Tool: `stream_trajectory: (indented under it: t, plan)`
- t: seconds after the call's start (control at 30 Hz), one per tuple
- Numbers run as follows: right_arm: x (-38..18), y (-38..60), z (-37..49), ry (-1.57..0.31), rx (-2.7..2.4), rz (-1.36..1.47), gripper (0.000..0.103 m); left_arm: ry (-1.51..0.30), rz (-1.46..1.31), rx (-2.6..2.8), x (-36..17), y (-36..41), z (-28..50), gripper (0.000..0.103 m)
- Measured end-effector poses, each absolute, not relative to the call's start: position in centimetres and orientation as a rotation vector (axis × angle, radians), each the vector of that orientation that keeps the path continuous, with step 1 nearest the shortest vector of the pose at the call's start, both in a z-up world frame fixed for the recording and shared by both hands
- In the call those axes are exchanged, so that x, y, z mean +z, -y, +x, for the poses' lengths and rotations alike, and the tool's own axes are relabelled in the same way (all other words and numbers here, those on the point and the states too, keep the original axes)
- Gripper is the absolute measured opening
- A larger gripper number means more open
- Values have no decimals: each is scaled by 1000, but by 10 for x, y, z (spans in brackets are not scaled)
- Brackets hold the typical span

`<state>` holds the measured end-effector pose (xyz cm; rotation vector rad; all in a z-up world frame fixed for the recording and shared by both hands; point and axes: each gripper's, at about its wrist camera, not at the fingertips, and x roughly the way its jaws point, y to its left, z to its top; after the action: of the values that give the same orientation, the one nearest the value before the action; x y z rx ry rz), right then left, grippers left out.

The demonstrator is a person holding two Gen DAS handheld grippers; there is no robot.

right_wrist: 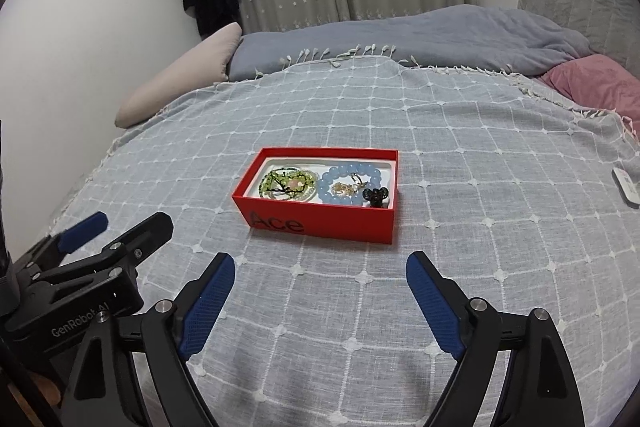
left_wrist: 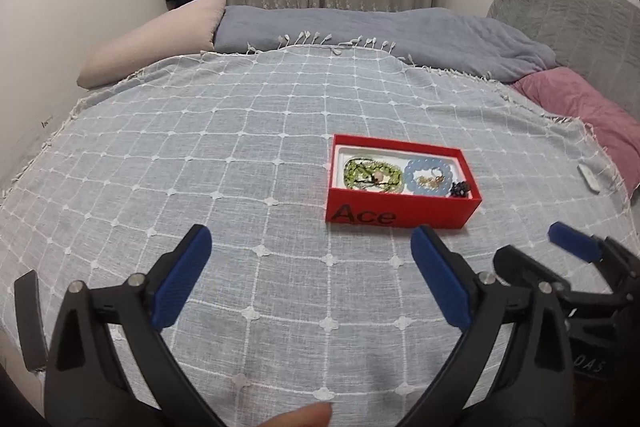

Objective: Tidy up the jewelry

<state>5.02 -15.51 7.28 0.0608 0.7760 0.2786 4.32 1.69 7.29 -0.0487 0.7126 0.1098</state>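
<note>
Red box (right_wrist: 320, 223) on bed (right_wrist: 440, 307), long axis left-right, holds green beads (right_wrist: 286, 183), blue bracelet (right_wrist: 352, 185), black charm (right_wrist: 376, 195), both claws (left_wrist: 310, 279) (right_wrist: 320, 301) spread, empty.

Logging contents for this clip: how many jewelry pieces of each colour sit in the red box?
In the red box:
Green: 1, the green bead strand
Blue: 1, the blue bead bracelet
Gold: 1 small cluster, the gold piece inside the bracelet ring; its separate bits cannot be told apart
Black: 1, the black charm
Total: 4
</note>
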Motion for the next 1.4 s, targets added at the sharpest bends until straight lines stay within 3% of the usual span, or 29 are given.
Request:
stream_trajectory:
  t: [0.13, 1.4]
  plan:
    - [72, 154, 48, -766, 270, 38, 94, -726, -71, 127, 67, -23, 44, 101]
    - [54, 156, 48, -730, 153, -88, 95, -695, 0, 88, 57, -10, 39, 102]
